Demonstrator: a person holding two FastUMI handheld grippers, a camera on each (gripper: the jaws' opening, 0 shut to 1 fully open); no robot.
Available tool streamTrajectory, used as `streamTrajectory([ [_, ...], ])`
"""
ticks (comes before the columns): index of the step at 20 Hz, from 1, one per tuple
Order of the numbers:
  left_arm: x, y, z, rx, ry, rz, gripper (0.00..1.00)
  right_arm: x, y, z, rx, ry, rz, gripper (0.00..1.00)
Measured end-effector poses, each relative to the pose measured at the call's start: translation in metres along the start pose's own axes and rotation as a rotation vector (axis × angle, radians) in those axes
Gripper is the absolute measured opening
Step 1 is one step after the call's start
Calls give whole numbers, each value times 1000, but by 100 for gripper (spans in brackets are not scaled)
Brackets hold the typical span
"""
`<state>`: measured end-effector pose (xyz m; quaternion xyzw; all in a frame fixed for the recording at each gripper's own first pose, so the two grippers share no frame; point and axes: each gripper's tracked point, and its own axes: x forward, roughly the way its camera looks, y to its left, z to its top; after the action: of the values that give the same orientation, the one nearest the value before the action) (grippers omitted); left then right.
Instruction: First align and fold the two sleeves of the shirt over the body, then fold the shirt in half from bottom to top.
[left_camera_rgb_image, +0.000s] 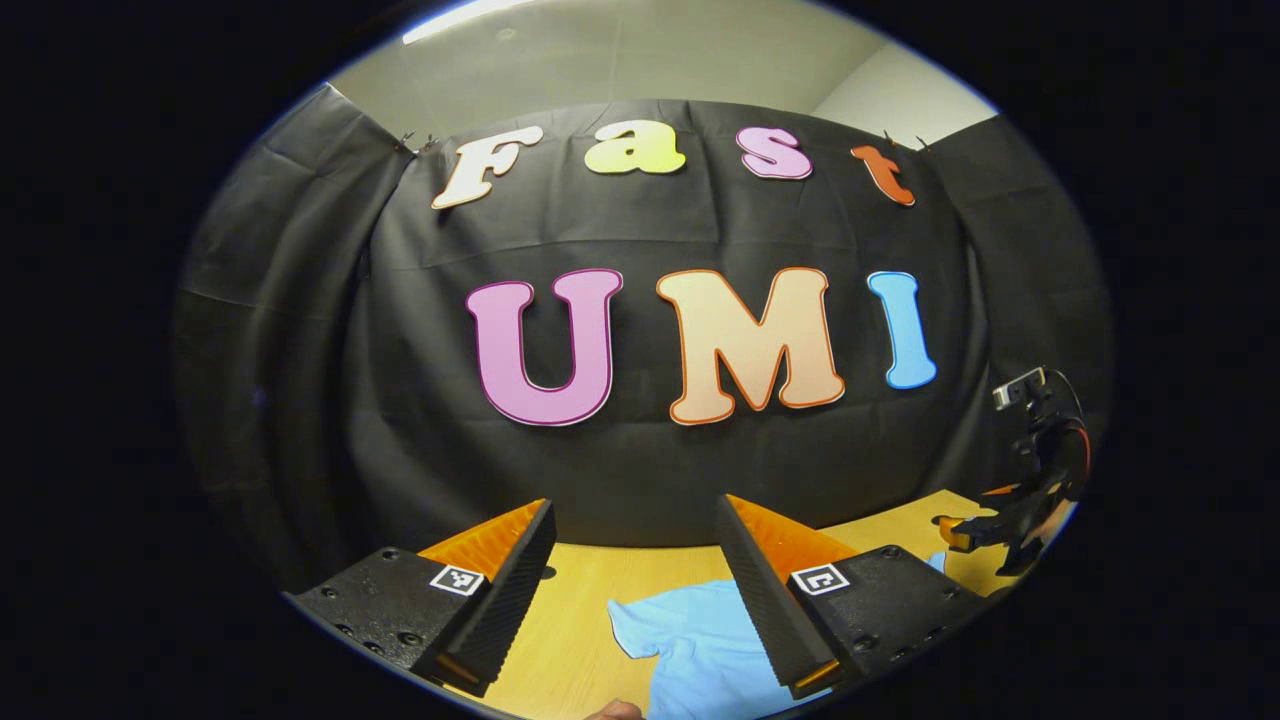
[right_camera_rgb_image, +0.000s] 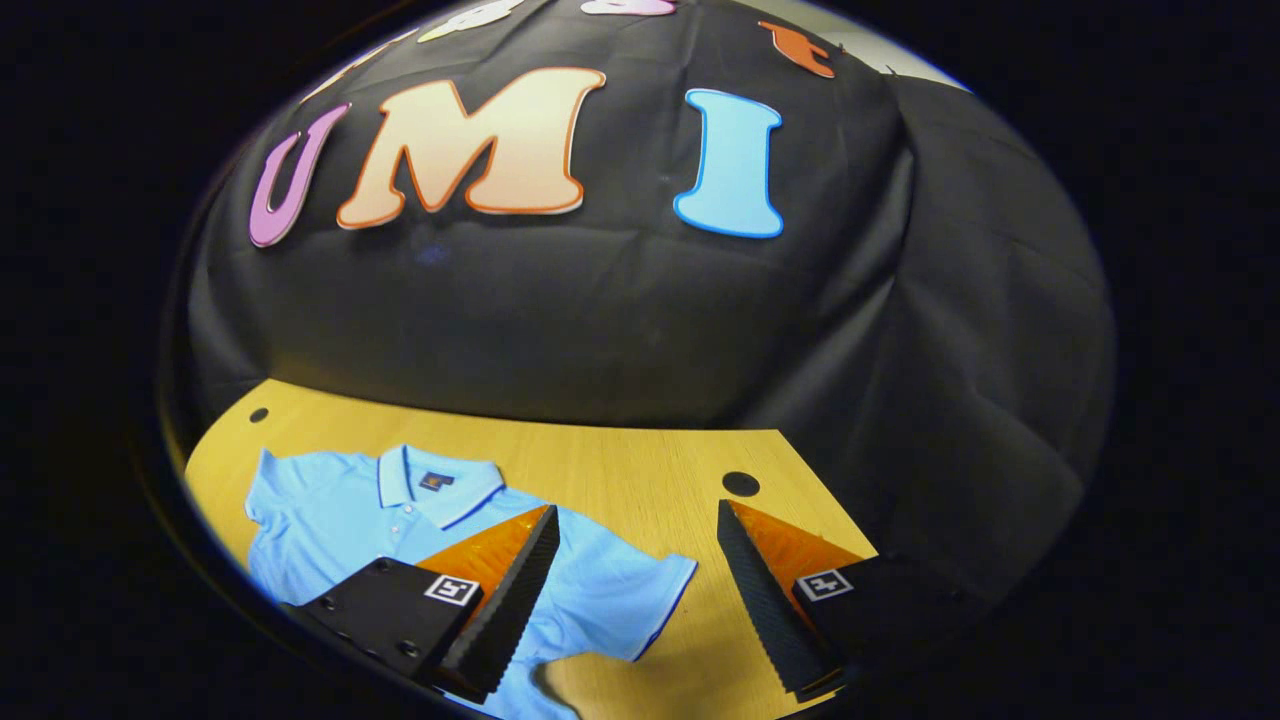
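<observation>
While both grippers gape, shirt (right_camera_rgb_image: 350, 520) lies unfolded.

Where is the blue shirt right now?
The shirt lies flat on the table, collar toward the wall, at lower left in the right gripper view, beneath the open right claw.

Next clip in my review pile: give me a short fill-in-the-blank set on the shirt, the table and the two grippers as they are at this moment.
1. The polo shirt lying on the table is light ____.
2. The shirt rests on a ____ table with round holes near its corners.
3. In the right gripper view, the right gripper has its fingers spread ____, gripping nothing.
4. In the left gripper view, the left gripper hovers above the shirt with its fingers ____.

Missing words: blue; wooden; open; open
</observation>
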<state>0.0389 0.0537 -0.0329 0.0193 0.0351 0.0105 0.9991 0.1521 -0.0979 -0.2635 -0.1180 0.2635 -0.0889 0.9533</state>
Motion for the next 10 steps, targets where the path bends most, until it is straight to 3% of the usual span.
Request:
streamTrajectory([
  [10, 17, 8, -13, 20, 32, 5, 96, 56, -10, -103, -14, 283, -24, 100],
])
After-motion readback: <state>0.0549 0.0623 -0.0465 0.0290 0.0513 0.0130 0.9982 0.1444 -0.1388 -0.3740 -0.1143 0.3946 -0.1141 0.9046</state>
